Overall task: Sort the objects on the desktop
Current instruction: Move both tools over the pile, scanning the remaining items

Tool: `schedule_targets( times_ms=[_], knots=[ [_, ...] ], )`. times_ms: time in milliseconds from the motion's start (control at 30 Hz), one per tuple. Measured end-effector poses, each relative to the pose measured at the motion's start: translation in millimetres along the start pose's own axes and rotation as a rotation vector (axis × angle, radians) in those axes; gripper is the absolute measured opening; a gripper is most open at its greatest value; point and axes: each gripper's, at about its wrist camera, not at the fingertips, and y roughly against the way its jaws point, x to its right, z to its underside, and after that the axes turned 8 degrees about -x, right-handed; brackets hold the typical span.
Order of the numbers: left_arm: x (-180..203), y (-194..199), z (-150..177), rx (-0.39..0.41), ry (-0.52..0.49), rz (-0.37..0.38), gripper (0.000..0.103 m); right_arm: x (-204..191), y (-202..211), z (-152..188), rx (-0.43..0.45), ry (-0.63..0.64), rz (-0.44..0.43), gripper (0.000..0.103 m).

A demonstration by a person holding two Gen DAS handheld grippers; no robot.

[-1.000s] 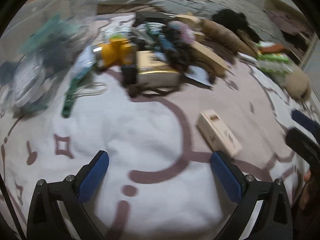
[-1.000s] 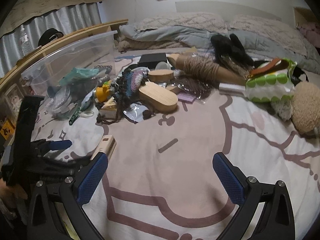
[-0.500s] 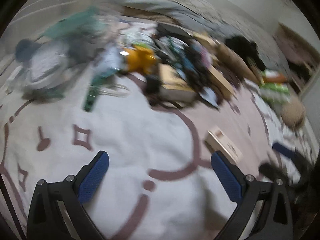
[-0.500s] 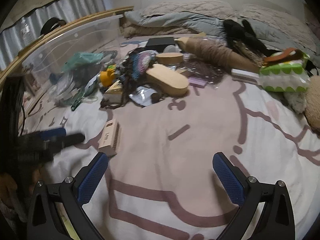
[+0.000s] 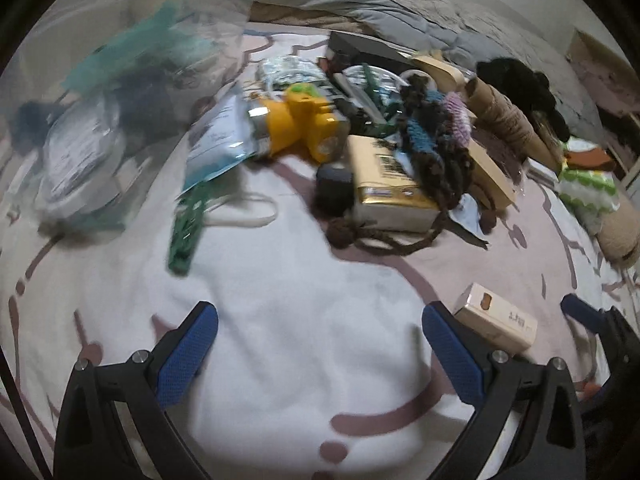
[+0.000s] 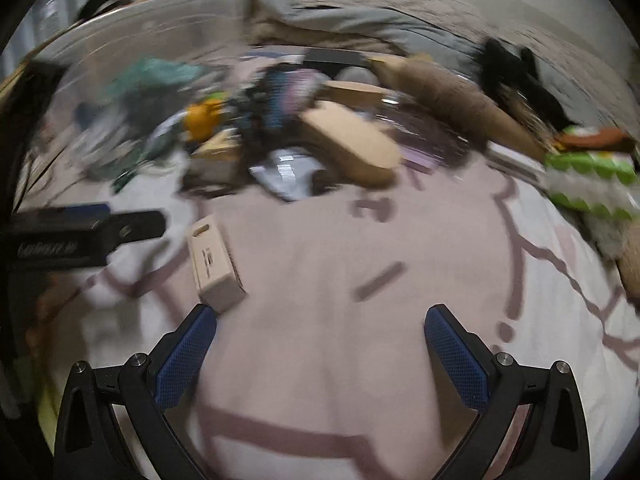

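Both views have swung over the last second, and the small beige box (image 6: 214, 258) now lies just ahead of the right gripper (image 6: 320, 344) – near its left fingertip, well short of the pile with the yellow toy (image 5: 298, 124). Both grippers – the left gripper (image 5: 320, 340) too – gape wide and empty; the box looks like the next pick, judging by the approach

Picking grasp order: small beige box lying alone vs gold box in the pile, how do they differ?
The small beige box lies alone on bare blanket; the gold box sits in the pile. Nothing covers the beige box; a dark braided cord drapes over the gold box. The beige box is plain matte, slimmer; the gold box is shiny with a barcode. Both are rectangular cartons lying flat, untouched by either gripper.
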Motion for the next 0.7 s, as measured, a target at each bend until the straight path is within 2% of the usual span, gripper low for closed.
schedule_targets(
  times_ms=[300, 533, 600, 700],
  knots=[
    [16.2, -8.8, -3.6, -0.004, -0.081, -0.003, 0.103, 31.6, 5.4, 1.7, 0.021, -0.139, 0.036, 0.103],
    [32.4, -6.4, 2.5, -0.001, -0.143, 0.045, 0.103, 25.2, 3.6, -0.2, 0.022, -0.106, 0.063, 0.103],
    [37.1, -6.0, 4.4, 0.005, -0.164, 0.036, 0.103, 28.1, 3.4, -0.4, 0.025, -0.115, 0.069, 0.103],
    [39.9, -5.5, 5.9, 0.005, -0.173, 0.063, 0.103, 37.5, 6.5, 0.4, 0.022, -0.158, 0.048, 0.103]
  ],
)
